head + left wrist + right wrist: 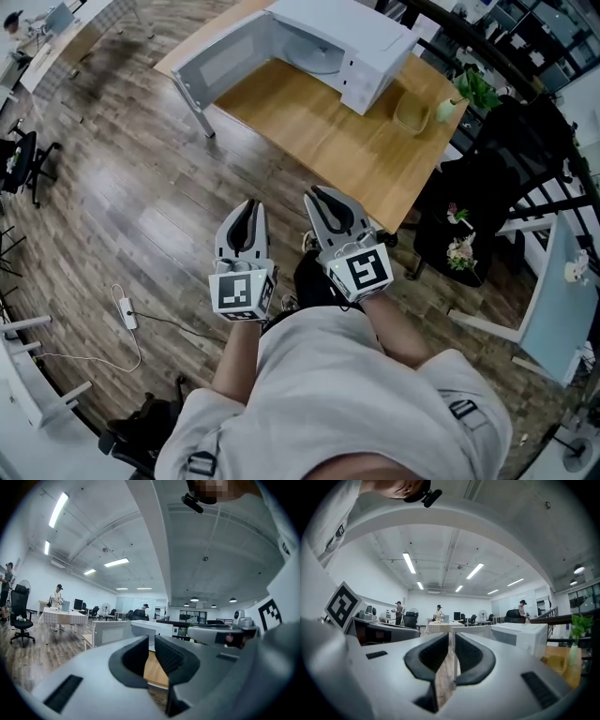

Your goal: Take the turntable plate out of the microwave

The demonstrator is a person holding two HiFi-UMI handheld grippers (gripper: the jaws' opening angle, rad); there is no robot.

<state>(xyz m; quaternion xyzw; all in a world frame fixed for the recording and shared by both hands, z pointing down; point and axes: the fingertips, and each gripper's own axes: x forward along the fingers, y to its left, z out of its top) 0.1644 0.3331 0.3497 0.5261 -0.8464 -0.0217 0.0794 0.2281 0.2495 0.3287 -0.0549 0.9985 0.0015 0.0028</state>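
The turntable plate [315, 58] is still inside the microwave [375, 42], which sits at the far end of the wooden table [328, 141] with its door [214, 64] swung wide open to the left. The plate shows as a pale round disc lying flat on the oven floor. The person stands on the near side of the table, well apart from it. The left gripper [249, 208] and right gripper [321, 197] are side by side in front of the body and point towards the oven. In each gripper view the jaws stand only a narrow slit apart with nothing between them, so both grippers are empty. The plate is probably glass: stiff, fairly heavy for its thin edge, smooth enough to slip in rubber pads, and likely to crack or chip if it knocks the oven wall or drops onto the table. The sensible hold is on the near rim, one jaw above and one below, perhaps with the second gripper on the rim further round to share the weight. The jaws would need to open a little more before sliding over the edge, and the plate should be lifted clear of its hub and kept level as it comes out.
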